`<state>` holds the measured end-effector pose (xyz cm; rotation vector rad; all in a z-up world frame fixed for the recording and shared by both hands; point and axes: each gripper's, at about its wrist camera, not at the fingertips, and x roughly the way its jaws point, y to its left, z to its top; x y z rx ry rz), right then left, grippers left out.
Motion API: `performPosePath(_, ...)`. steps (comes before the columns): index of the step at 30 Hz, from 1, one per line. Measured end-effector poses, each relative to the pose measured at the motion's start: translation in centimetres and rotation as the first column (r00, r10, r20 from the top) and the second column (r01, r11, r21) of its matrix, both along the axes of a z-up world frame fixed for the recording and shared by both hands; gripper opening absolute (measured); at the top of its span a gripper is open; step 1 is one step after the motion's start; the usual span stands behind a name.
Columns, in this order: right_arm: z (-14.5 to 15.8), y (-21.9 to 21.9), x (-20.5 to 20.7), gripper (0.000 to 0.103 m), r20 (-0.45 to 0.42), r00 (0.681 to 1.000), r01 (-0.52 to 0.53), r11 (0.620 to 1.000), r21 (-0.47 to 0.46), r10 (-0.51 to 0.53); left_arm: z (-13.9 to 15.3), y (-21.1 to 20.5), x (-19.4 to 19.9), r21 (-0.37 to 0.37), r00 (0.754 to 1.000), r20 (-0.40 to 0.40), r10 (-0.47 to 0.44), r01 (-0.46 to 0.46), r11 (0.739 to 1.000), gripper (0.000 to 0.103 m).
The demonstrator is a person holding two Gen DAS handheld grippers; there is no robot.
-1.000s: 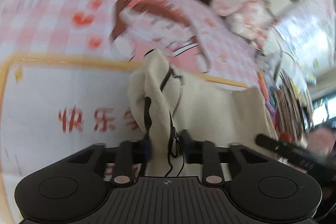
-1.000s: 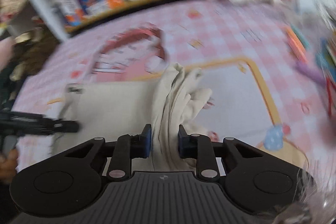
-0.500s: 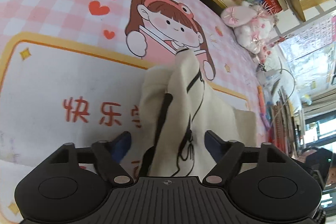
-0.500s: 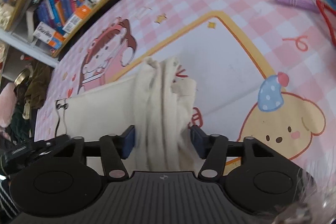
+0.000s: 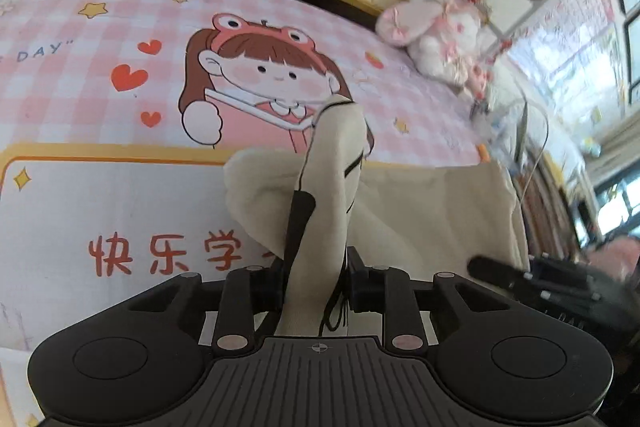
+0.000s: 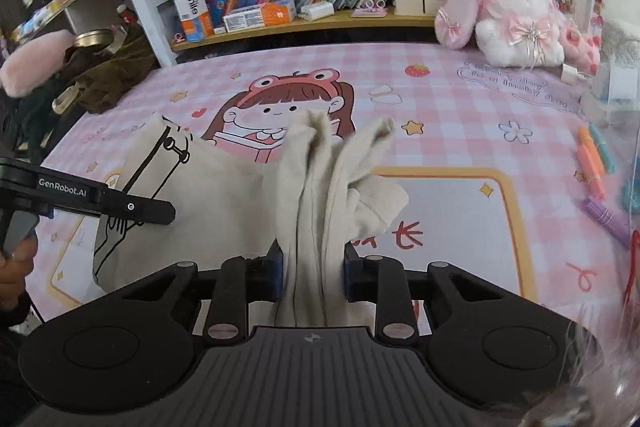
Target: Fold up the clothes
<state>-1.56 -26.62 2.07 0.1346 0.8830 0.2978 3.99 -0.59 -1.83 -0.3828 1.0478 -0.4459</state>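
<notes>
On the pink checked desk mat point(image 6: 460, 99) below the bookshelf point(image 6: 304, 23), you are pinching the cream garment point(image 6: 224, 195) at both near corners, left gripper point(image 5: 316, 279) and right gripper point(image 6: 310, 269) having just closed on bunched cloth, its length running left-right between them.

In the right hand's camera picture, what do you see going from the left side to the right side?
Other gripper → cream cloth bunched in this gripper → fluffy bunny toy → coloured markers.
</notes>
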Motion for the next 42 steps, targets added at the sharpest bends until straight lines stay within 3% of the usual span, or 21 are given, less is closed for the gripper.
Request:
performPosePath(4,-1.8,-2.5,1.2,0.030,-0.154,0.984,0.108,0.991,0.085,-0.094,-0.9,1.1,0.4,-0.048,0.997,-0.058,0.050,-0.053,0.997,0.032)
performPosePath(6,-2.8,-4.2,1.7,0.042,-0.231,0.961,0.192,0.970,0.148,-0.155,-1.4,1.4,0.5,-0.055,0.994,-0.081,0.074,-0.078,0.995,0.041)
performPosePath(8,-3.3,-5.4,1.8,0.047,-0.272,0.945,0.239,0.950,0.199,-0.180,-2.1,1.7,0.7,-0.061,0.989,-0.113,0.099,-0.106,0.992,0.049)
performPosePath(12,-4.1,-6.2,2.3,0.051,-0.314,0.934,0.257,0.930,0.263,-0.169,-3.1,2.0,0.8,-0.114,0.980,-0.151,0.133,-0.151,0.982,0.050)
performPosePath(14,-4.1,-5.7,2.6,0.045,-0.310,0.940,0.225,0.940,0.255,-0.141,-3.2,1.7,1.0,-0.125,0.979,-0.152,0.135,-0.154,0.980,0.047)
performPosePath(15,-4.2,-5.4,2.7,0.032,-0.308,0.943,0.209,0.945,0.252,-0.126,-3.2,1.5,1.1,-0.120,0.979,-0.150,0.135,-0.154,0.981,0.046)
performPosePath(17,-3.5,-4.5,2.7,0.026,-0.257,0.962,0.152,0.966,0.208,-0.096,-2.9,0.9,1.1,-0.082,0.982,-0.138,0.127,-0.139,0.987,0.030)
performPosePath(19,-2.5,-3.4,2.4,0.024,-0.183,0.982,0.085,0.985,0.151,-0.056,-2.0,0.1,0.8,-0.037,0.990,-0.090,0.105,-0.109,0.993,0.023)
performPosePath(21,-1.5,-2.7,1.9,0.024,-0.110,0.994,0.028,0.994,0.106,-0.016,-1.3,-0.6,0.6,0.004,0.996,-0.054,0.070,-0.069,0.998,0.023)
performPosePath(23,-1.6,-2.6,2.1,0.024,-0.110,0.994,0.016,0.995,0.098,-0.005,-1.4,-0.5,0.9,0.006,0.996,-0.062,0.059,-0.059,0.998,0.024)
performPosePath(26,-3.0,-3.5,2.7,0.025,-0.192,0.980,0.081,0.988,0.132,-0.055,-2.3,0.3,2.0,-0.048,0.992,-0.115,0.046,-0.052,0.997,0.028)
performPosePath(29,-3.5,-3.9,1.9,0.025,-0.232,0.963,0.181,0.966,0.183,-0.137,-2.7,0.7,3.5,-0.071,0.988,-0.145,-0.050,0.040,0.997,0.029)
performPosePath(33,-3.9,-3.7,0.0,0.026,-0.276,0.929,0.313,0.923,0.225,-0.248,-2.8,0.6,6.4,-0.091,0.958,-0.193,-0.213,0.199,0.976,0.029)
performPosePath(37,-4.1,-2.3,-2.8,0.027,-0.294,0.888,0.424,0.877,0.226,-0.354,-2.7,-0.5,8.4,-0.083,0.898,-0.212,-0.385,0.376,0.923,0.030)
performPosePath(42,-4.4,-0.7,-5.8,0.030,-0.284,0.828,0.548,0.805,0.228,-0.483,-2.8,-1.7,9.5,-0.077,0.838,-0.205,-0.506,0.502,0.861,0.034)
